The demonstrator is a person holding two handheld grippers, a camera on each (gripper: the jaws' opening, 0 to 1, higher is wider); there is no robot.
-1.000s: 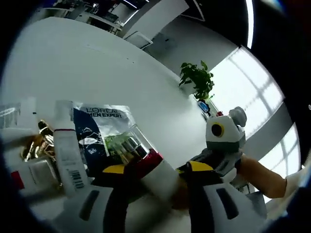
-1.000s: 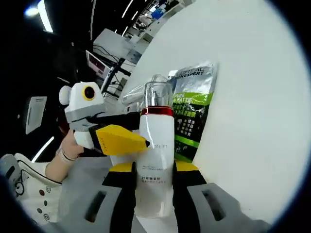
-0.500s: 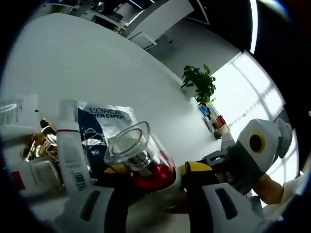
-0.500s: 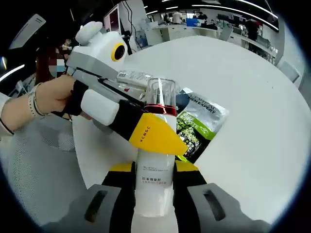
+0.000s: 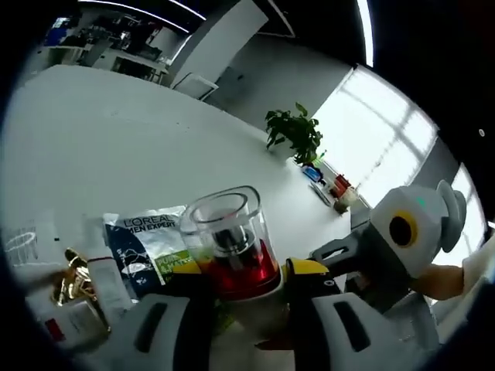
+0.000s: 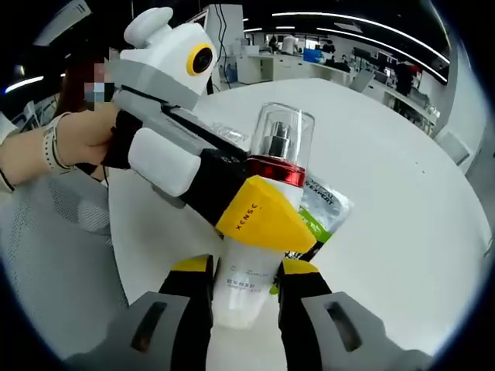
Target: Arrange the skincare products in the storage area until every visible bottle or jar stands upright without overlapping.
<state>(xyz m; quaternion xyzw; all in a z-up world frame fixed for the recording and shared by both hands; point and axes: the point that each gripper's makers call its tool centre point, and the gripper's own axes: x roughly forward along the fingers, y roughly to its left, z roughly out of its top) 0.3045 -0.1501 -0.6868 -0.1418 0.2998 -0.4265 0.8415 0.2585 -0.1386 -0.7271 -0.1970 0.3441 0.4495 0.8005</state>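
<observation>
A white bottle [image 6: 249, 282] with a red band and a clear cap [image 5: 224, 228] is held in the air over the white table [image 5: 93, 131]. My right gripper [image 6: 246, 272] is shut on the bottle's lower body. My left gripper [image 5: 244, 274] is shut on it at the red band, and its yellow fingertip [image 6: 259, 220] crosses the front of the bottle in the right gripper view. One of the right gripper's fingers [image 5: 334, 251] reaches in from the right in the left gripper view. A person's hand [image 6: 77, 147] holds the left gripper.
A L'Oreal Men Expert sachet [image 5: 151, 239] lies flat under the bottle, its green part [image 6: 325, 209] showing behind it. A white tube [image 5: 108, 282], a gold item [image 5: 73, 282] and a small jar [image 5: 66, 328] lie left of the sachet. A potted plant [image 5: 294, 135] stands past the table's far edge.
The bottle has turned from lying across the left jaws to standing cap-up between them. The left gripper has come across the bottle's neck, and both hands have swung round.
</observation>
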